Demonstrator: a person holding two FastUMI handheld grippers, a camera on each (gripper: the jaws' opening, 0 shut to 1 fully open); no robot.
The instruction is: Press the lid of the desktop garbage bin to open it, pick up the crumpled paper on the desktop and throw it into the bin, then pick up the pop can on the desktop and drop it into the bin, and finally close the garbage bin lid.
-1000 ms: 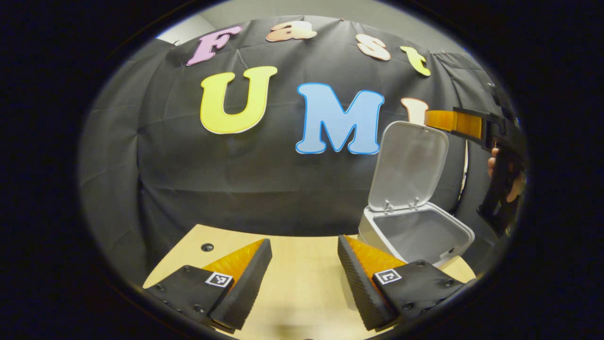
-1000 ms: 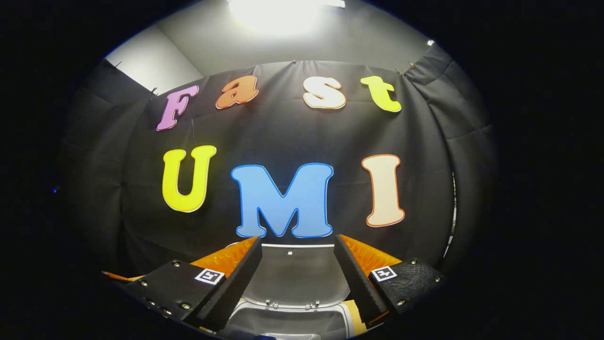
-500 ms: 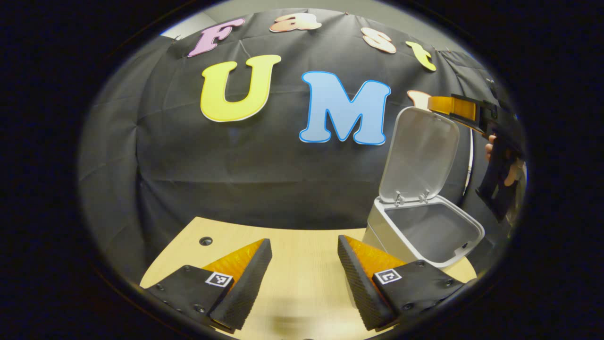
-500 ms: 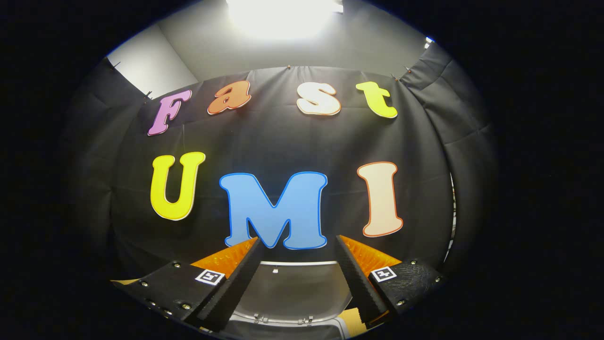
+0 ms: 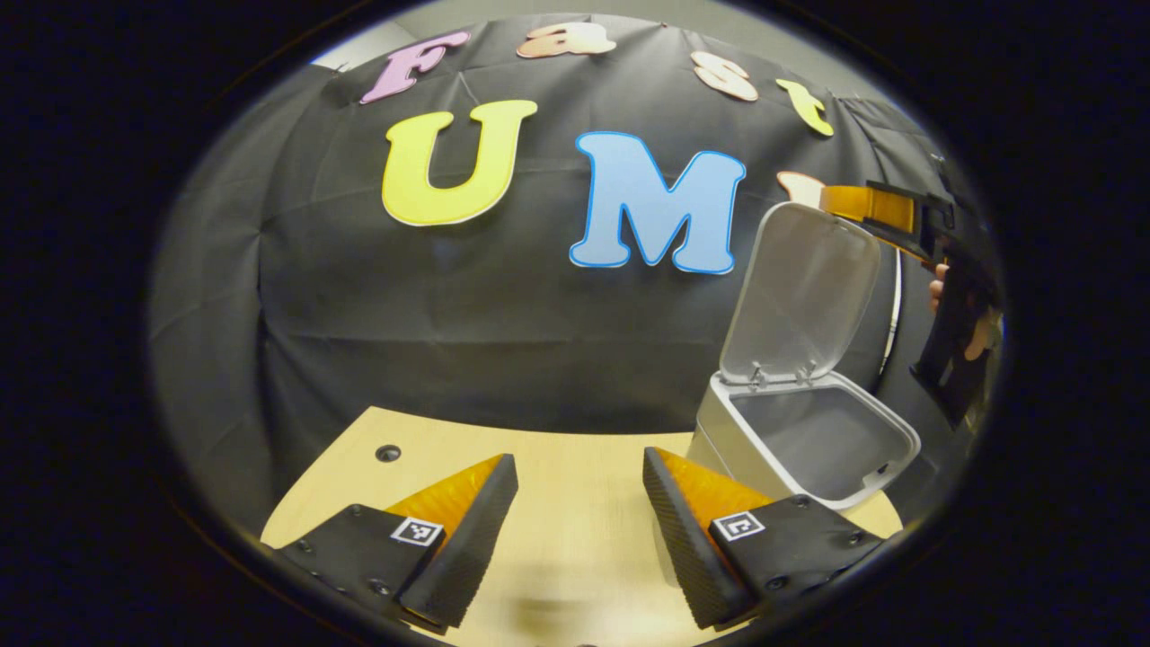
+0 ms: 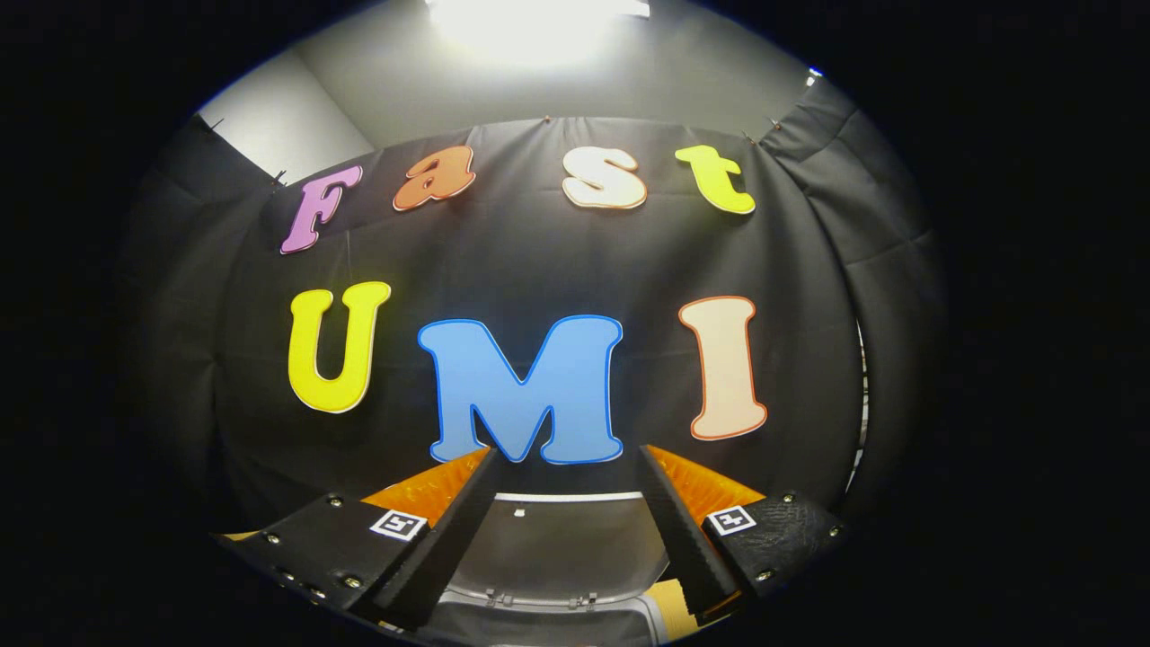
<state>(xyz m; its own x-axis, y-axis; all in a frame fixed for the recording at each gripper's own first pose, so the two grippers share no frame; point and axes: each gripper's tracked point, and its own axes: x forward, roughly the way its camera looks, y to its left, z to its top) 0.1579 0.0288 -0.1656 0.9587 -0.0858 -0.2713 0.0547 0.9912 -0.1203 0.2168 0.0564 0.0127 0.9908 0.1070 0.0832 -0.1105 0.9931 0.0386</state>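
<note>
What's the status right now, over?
Left gripper open over the table, holding nothing. Right gripper open, at the top edge of the raised lid. Bin open. Nothing in the way.

Grey bin (image 5: 719, 429) (lid (image 5: 802, 292) upright) on desktop (image 5: 575, 530)

Square coded tags (image 5: 417, 531) on gripper fingers, apparently no readable text.

Left gripper (image 5: 575, 503): your jaws are two wedge-shaped fingers with ribbed inner faces, on dark plates.
Plate markings: each carries a small square black-and-white tag and round screws.
Right gripper (image 6: 566, 512): same wedges, tags and screws.
Your hand (image 5: 966, 319): fingers around a dark handle, seen from the left gripper view.
</note>
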